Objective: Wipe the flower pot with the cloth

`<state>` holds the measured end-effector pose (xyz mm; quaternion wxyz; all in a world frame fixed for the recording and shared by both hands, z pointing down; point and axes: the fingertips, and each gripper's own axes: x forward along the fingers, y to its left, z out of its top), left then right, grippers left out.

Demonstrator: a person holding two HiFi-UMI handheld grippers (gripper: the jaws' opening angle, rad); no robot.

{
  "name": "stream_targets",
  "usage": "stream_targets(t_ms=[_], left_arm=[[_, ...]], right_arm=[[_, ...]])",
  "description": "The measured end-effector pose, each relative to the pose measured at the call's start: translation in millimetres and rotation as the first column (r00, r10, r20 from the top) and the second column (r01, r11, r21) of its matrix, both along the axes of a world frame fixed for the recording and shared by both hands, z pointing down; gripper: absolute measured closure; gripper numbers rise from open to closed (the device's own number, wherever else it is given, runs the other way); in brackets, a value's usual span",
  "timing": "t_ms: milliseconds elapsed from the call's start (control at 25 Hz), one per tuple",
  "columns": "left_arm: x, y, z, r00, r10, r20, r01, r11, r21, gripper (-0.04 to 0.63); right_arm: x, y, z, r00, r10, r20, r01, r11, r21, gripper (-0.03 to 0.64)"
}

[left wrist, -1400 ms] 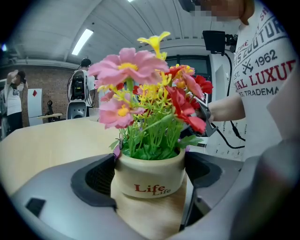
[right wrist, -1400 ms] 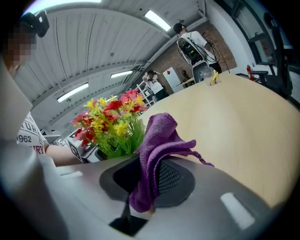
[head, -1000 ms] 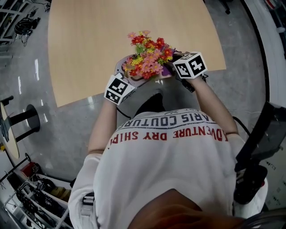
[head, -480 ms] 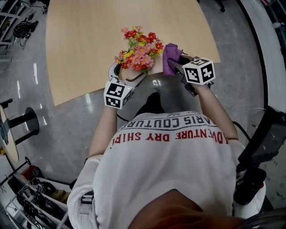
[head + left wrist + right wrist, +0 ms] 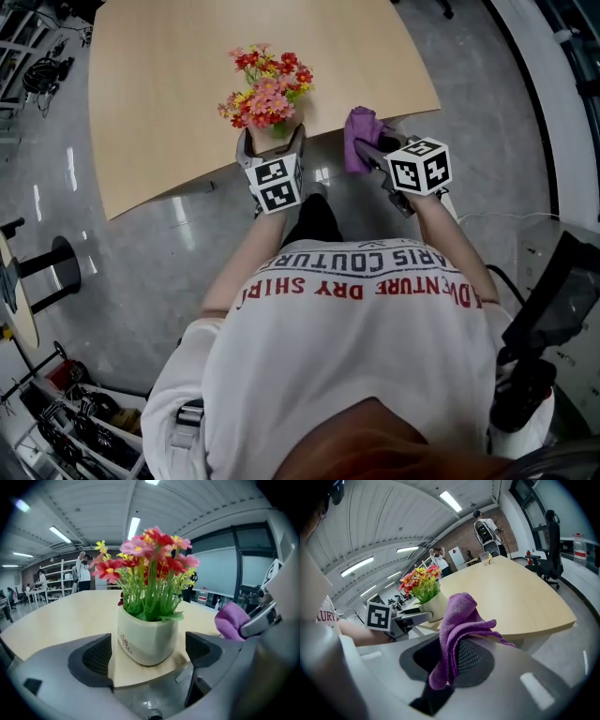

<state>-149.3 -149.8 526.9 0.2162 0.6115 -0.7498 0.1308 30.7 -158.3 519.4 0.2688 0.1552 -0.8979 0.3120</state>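
The flower pot (image 5: pixel 149 641) is a cream-white glazed ceramic piece, squarish with rounded corners and a softly bulging wall, with small dark lettering printed on one side. It stands upright on the pale wood-grain table (image 5: pixel 169 84), right at the table's curved near edge. A dense bunch of red, pink and yellow flowers (image 5: pixel 147 555) on thin green stems fills its mouth. The left hand-held gripper (image 5: pixel 273 139) is spread wide and reaches over that near edge so that the pot sits between its two jaws. Each dark, finely ribbed pad (image 5: pixel 96 657) shows a strip of bare table between itself and the pot's wall, so it grips nothing. The right hand-held gripper (image 5: pixel 450 659) is clenched on a purple cloth (image 5: pixel 461 620), a soft, nubbly terry-like fabric. The cloth is pinched low between the jaws, rises in a bunched fold above them, and drapes over the meshed face of one pad. In the head view the cloth hangs in the air at the table's near edge, to the right of the pot and clear of it, not touching pot or flowers. A white cube with black square markers (image 5: pixel 420 166) sits on top of the right hand-held gripper, and a like one sits on the left. Below the table's near edge lies a glossy grey floor (image 5: pixel 141 281).
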Motion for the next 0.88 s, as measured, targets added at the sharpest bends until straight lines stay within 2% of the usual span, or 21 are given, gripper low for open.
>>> stream_targets(t_ms=[80, 320, 440, 680, 880], left_arm=[[1, -7, 4, 0.999, -0.029, 0.019, 0.029, 0.999, -0.028, 0.115], [-2, -20, -3, 0.993, -0.105, 0.051, 0.105, 0.994, -0.007, 0.115], [-5, -22, -3, 0.992, -0.118, 0.054, 0.118, 0.993, -0.009, 0.130], [-5, -20, -5, 0.995, -0.086, 0.059, 0.086, 0.996, 0.003, 0.138], [-5, -21, -1, 0.998, 0.015, 0.058, -0.015, 1.000, 0.011, 0.138]], right_arm=[[6, 3, 0, 1.000, 0.009, 0.000, -0.009, 1.000, 0.002, 0.572], [21, 9, -4, 1.000, 0.024, 0.002, -0.024, 1.000, 0.008, 0.572], [25, 9, -6, 1.000, 0.028, 0.003, -0.028, 1.000, 0.010, 0.572], [24, 10, -9, 1.000, 0.025, 0.004, -0.025, 1.000, 0.012, 0.572], [3, 2, -9, 0.999, 0.002, 0.034, -0.002, 1.000, 0.010, 0.572]])
